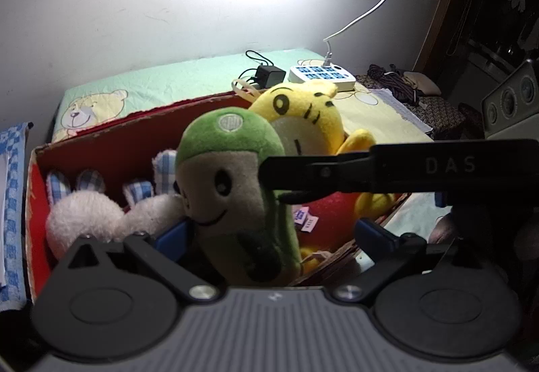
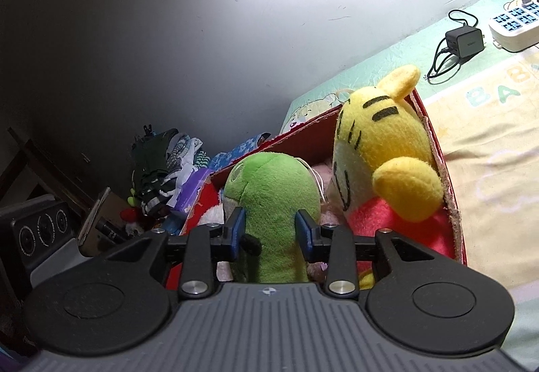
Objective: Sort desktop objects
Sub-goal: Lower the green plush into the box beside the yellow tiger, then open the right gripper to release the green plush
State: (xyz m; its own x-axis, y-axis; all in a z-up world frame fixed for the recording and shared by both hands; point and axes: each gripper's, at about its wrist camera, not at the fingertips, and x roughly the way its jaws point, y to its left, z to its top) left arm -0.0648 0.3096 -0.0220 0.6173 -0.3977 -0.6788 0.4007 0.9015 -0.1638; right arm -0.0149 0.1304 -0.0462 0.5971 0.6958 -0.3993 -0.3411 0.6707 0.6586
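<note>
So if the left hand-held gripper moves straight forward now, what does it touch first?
Most likely the green plush toy, already between its open fingers; depth is unclear. The yellow tiger plush sits behind it.

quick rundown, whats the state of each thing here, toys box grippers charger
green plush: upright in the box, right gripper's pads on both its sides
yellow tiger plush: upright, leaning at the box's wall
white plush: lying in the box
red box: open, no lid on
right gripper: shut on the green plush
left gripper: open, astride the green plush
black charger: unplugged, lying on the cloth
</note>
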